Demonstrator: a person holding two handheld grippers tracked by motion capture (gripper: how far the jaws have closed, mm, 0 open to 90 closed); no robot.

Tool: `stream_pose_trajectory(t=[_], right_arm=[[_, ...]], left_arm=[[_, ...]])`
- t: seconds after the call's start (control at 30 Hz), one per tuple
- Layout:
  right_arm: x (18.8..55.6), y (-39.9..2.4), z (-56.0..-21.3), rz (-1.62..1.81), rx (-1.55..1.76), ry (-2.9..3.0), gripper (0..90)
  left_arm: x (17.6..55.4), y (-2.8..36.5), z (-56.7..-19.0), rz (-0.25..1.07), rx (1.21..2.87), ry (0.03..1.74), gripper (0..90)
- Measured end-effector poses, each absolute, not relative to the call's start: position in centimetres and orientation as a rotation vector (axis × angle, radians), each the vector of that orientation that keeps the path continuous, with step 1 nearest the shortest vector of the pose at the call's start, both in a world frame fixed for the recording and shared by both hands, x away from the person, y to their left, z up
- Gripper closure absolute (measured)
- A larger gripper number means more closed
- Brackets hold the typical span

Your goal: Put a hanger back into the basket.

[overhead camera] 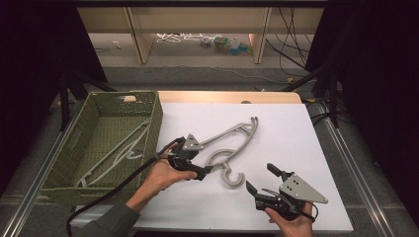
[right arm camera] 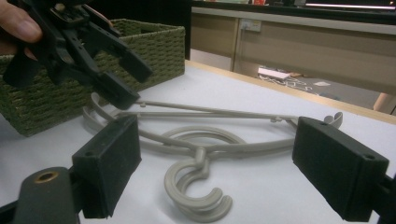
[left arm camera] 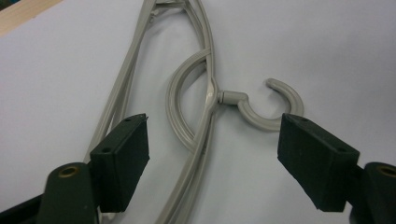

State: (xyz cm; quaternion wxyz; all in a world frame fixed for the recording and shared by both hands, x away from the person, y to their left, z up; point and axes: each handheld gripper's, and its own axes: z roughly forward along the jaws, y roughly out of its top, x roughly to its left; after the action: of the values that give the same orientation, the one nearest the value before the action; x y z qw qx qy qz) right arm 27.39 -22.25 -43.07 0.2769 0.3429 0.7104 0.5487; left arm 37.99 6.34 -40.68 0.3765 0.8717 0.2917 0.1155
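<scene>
Jaws of the left gripper [overhead camera: 201, 172] stand spread wide with nothing pinched, hovering just over the grey plastic hanger [left arm camera: 205, 116] near its neck; in the left gripper view the hanger's bars run up between the two pads, and neither pad touches them. The hanger lies flat on the white table sheet [overhead camera: 276, 133], just right of the green woven basket [overhead camera: 154, 123], which already holds another pale hanger [overhead camera: 121, 148]. It looks to be two hangers stacked, since two hooks lie one on the other in the right gripper view. The right gripper [overhead camera: 261, 180] waits with its jaws apart too, empty, near the hook [right arm camera: 198, 196] and pointing toward it.

Judging by its thin moulded bars, the hanger should be light and fairly stiff, with some springy give along the arms, and smooth enough to slide in rubber pads if taken loosely. The best hold is probably across the bundled bars beside the neck, close to the balance point; the round hook would likely swivel or roll out.
</scene>
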Motion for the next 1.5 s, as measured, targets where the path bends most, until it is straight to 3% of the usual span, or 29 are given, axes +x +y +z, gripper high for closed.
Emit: stream_pose_trajectory(t=[0.17, 0.6, 0.83, 1.03, 1.5], right_arm=[[27.4, -22.2, -43.1, 1.475, 0.918, 1.909, 16.2], [27.3, -22.2, -43.1, 1.481, 0.917, 1.915, 16.2], [27.4, -22.2, -43.1, 1.473, 0.916, 1.917, 16.4], [27.4, -22.2, -43.1, 1.482, 0.908, 1.92, 16.5], [27.3, -22.2, -43.1, 1.48, 0.908, 1.93, 16.7]], left_arm=[[38.4, 4.7, -40.6, 0.249, 2.296, 0.696, 25.9], [39.8, 4.9, -43.6, 0.296, 2.414, 0.741, 27.9], [40.3, 4.8, -44.8, 0.283, 2.494, 0.725, 32.7], [40.9, 5.0, -45.6, 0.217, 2.477, 0.748, 40.6], [41.5, 5.1, -47.0, 0.207, 2.521, 0.756, 53.7]])
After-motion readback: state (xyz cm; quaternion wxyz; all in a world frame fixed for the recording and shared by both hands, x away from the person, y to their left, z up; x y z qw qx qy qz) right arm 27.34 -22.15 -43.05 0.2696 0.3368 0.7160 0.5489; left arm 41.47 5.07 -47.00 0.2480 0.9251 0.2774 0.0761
